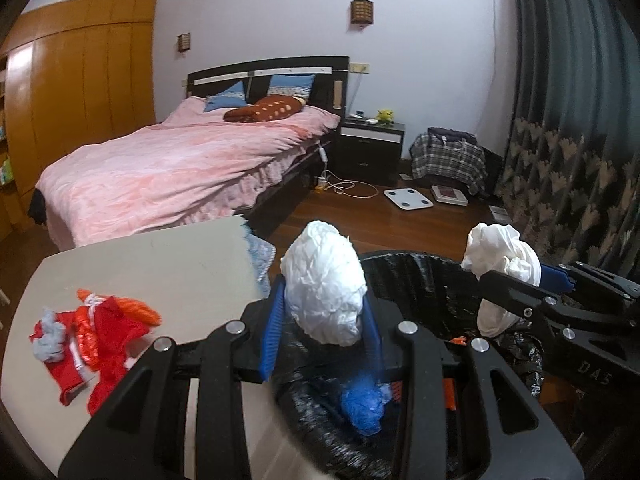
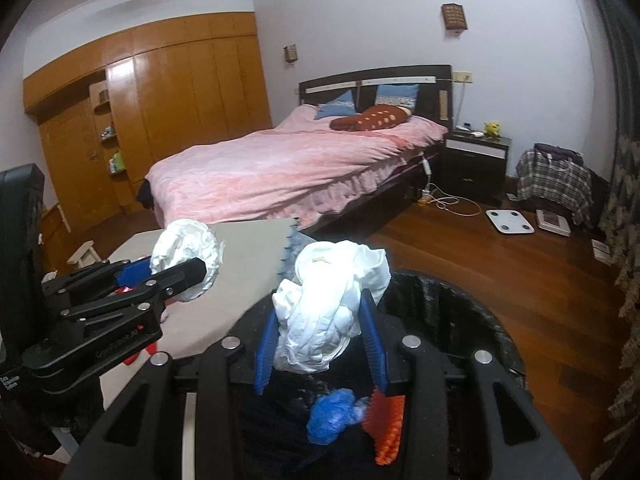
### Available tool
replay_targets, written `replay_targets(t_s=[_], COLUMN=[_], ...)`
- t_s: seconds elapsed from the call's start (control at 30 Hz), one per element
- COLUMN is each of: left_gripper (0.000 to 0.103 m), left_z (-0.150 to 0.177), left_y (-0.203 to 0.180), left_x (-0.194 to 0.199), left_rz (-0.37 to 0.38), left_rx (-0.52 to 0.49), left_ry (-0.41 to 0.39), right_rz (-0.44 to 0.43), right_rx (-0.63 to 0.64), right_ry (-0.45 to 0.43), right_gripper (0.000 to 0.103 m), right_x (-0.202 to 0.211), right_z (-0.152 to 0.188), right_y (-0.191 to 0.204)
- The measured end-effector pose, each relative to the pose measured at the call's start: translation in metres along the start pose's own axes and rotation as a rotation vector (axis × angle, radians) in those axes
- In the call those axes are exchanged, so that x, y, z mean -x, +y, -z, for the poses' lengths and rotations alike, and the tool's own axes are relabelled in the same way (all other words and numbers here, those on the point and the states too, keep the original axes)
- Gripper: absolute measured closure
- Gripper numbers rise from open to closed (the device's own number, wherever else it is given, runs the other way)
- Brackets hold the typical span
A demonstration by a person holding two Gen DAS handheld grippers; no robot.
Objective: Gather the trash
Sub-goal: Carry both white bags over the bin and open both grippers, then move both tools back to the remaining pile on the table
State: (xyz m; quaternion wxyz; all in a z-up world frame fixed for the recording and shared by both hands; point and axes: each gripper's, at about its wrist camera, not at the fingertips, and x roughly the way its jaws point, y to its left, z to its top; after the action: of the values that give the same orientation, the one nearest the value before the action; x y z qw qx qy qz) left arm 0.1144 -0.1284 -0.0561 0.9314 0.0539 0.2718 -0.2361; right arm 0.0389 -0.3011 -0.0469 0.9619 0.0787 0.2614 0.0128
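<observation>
Left gripper (image 1: 324, 316) clamped on a crumpled white paper wad (image 1: 324, 284), blue finger pads (image 1: 273, 332) pressing both sides; wad held above the near rim of the bin (image 1: 432, 280), over its opening. Right gripper (image 2: 322, 340) likewise clamped on a looser white plastic wad (image 2: 332, 308), also held over the bin mouth; from the left wrist view it (image 1: 516, 280) enters from the right with its wad (image 1: 500, 256) sticking up past the fingertips. From the right wrist view the left gripper (image 2: 188, 276) sits to the left, its wad (image 2: 188, 256) above the table edge. Bin lined with a black bag (image 1: 424, 304); inside lie a crumpled blue plastic piece (image 1: 364, 408) and an orange ridged item (image 2: 386, 428), just beside each other at the bottom. Bin stands against the pale table (image 1: 168, 264). On the table, left side: a red-and-orange plastic heap with a grey scrap (image 1: 96, 332), well apart from the bin. Beyond: pink-covered bed (image 1: 172, 164) with blue pillows (image 1: 226, 96) and a brown dotted cushion (image 1: 264, 110), dark nightstand (image 1: 370, 148), white scale (image 1: 408, 199) on the wood floor (image 1: 360, 220), plaid-covered bundle (image 1: 448, 156), patterned curtain (image 1: 568, 120), wooden wardrobe (image 1: 80, 80).
</observation>
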Motion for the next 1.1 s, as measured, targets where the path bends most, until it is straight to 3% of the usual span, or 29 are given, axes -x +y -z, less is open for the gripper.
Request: replay_targets(t_s=[0.3, 0.37, 0.43, 0.47, 0.53, 0.77, 0.9, 1.1], left_gripper=[0.068, 0.063, 0.053, 0.048, 0.046, 0.033, 0.023, 0.013], left_z=[0.003, 0.004, 0.004, 0.005, 0.007, 0.007, 0.005, 0.007], left_y=[-0.023, -0.026, -0.027, -0.027, -0.025, -0.006, 0.012, 0.051], left_x=[-0.029, -0.036, -0.044, -0.047, -0.049, -0.043, -0.03, -0.004], left_rz=[0.037, 0.049, 0.063, 0.066, 0.062, 0.018, -0.032, -0.106], left_rx=[-0.028, -0.029, -0.033, -0.032, -0.028, 0.002, 0.0, 0.047], left_ry=[0.019, 0.028, 0.045, 0.049, 0.055, 0.044, 0.015, -0.008], right_rz=[0.05, 0.064, 0.085, 0.092, 0.107, 0.124, 0.123, 0.073], right_rx=[-0.021, -0.019, -0.027, -0.032, -0.034, -0.036, -0.029, -0.009], right_ry=[0.014, 0.027, 0.036, 0.04, 0.049, 0.047, 0.021, 0.013], right_gripper=[0.06, 0.059, 0.045, 0.043, 0.034, 0.021, 0.006, 0.006], right_x=[-0.005, -0.009, -0.011, -0.011, -0.013, -0.011, -0.008, -0.016], right_z=[0.009, 0.013, 0.017, 0.019, 0.02, 0.022, 0.018, 0.006], right_y=[-0.023, -0.028, -0.033, -0.035, -0.038, -0.038, -0.025, 0.004])
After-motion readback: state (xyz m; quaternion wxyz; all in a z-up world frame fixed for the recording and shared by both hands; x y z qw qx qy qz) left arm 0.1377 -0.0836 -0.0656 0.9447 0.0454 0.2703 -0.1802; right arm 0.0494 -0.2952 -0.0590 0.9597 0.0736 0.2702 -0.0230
